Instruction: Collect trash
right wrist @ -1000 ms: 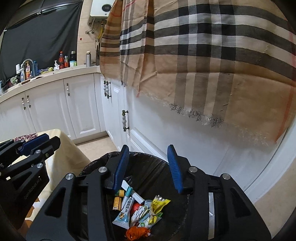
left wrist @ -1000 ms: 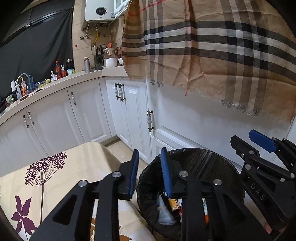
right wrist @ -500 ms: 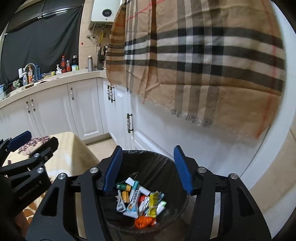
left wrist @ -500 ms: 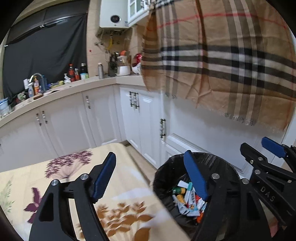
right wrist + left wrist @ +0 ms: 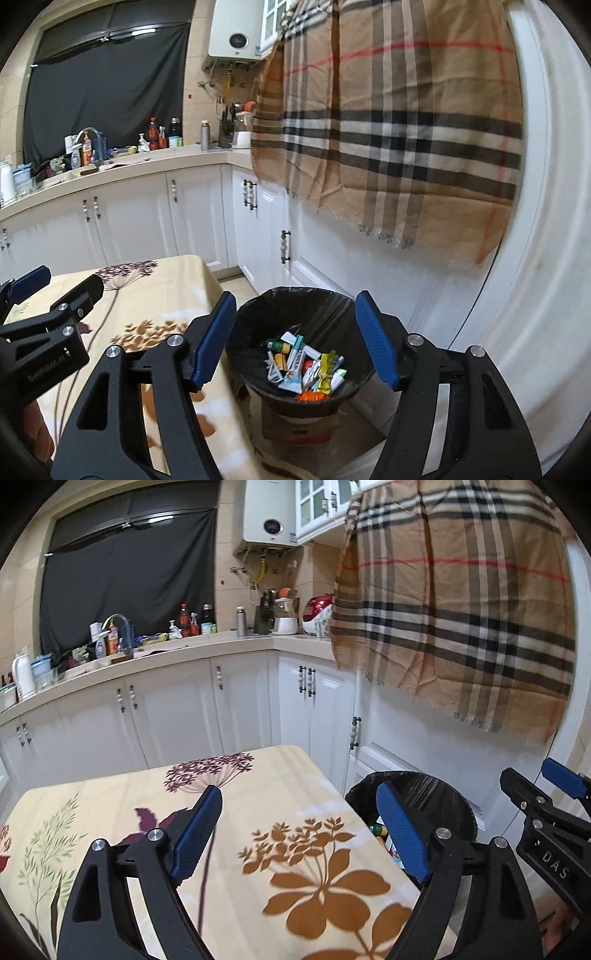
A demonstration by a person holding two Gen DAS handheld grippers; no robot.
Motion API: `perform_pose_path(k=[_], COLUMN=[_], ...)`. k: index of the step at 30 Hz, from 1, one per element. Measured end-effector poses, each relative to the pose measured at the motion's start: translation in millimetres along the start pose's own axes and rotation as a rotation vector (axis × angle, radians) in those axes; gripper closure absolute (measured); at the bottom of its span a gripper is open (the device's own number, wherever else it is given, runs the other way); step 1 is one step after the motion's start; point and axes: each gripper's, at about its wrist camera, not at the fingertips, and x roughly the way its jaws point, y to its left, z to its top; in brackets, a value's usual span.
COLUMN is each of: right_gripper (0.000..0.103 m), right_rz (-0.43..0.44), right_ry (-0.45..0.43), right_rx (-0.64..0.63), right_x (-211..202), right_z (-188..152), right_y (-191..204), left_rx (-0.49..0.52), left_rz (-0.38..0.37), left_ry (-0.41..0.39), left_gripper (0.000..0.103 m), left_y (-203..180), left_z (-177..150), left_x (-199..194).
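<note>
A round bin with a black liner (image 5: pixel 258 314) stands on the floor beside the table, and several wrappers and small tubes (image 5: pixel 306 365) lie in its bottom. My right gripper (image 5: pixel 297 336) hovers above the bin, its jaws opening with nothing between them. My left gripper (image 5: pixel 301 830) hangs over the floral tablecloth (image 5: pixel 258 812), jaws opening wide and empty; the bin (image 5: pixel 443 794) shows past its right finger. In each wrist view the other gripper pokes in at the edge.
White kitchen cabinets (image 5: pixel 240 709) run behind the table and bin, under a counter crowded with bottles (image 5: pixel 184 622). A plaid cloth (image 5: pixel 406 129) hangs over the cabinets at right. A cardboard box (image 5: pixel 295 424) sits under the bin.
Both grippers have pulled back and up from the bin while their jaws spread. The left one now sits over the tablecloth instead of the bin mouth.
</note>
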Motion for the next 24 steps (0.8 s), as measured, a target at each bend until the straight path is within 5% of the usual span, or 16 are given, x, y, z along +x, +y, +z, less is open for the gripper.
perform_pose_path(k=[24], right_gripper=[0.038], right_rz=[0.013], right_ry=[-0.052], right_rx=[-0.011], right_x=[-44.0], right_z=[-3.0], right_y=[6.0], left_rx=[-0.029], left_rz=[0.04], left_ry=[-0.037], left_gripper=[0.019], left_y=[18.3], left_z=[-11.2], left_x=[-48.3])
